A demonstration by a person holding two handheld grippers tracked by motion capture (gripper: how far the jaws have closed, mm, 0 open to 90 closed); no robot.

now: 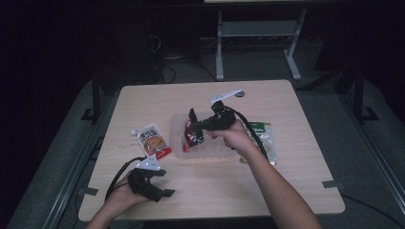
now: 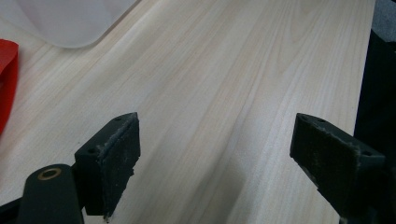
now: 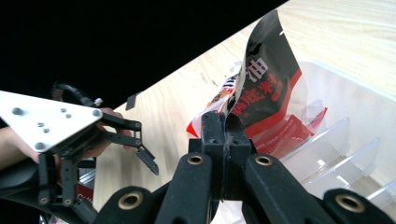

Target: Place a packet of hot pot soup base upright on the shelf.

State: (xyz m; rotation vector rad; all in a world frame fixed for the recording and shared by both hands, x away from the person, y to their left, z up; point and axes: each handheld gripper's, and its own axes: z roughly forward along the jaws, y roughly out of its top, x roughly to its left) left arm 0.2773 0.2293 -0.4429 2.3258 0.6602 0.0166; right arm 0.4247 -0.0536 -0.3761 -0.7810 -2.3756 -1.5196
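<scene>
Black-and-red sauce packet (image 3: 268,88) pinched at its lower edge in the right gripper (image 1: 192,125), fingers (image 3: 212,135) clenched tight on it. Packet hangs over the left end of the clear plastic tray (image 1: 210,150), its lower part down among the tray's dividers (image 3: 345,149). Tray sits mid-desk, well in from every edge.

Left gripper (image 1: 165,183) near the front-left corner of the desk (image 1: 267,186), fingers (image 2: 116,158) spread wide with nothing between them, only bare wood grain beneath.

Orange-and-white packet (image 1: 153,139) lies flat just left of the tray; green-and-white packet (image 1: 265,138) lies just right of it, partly under the right forearm.

Open room: broad bare strip along the desk's front edge and right side; far edge bare also.
</scene>
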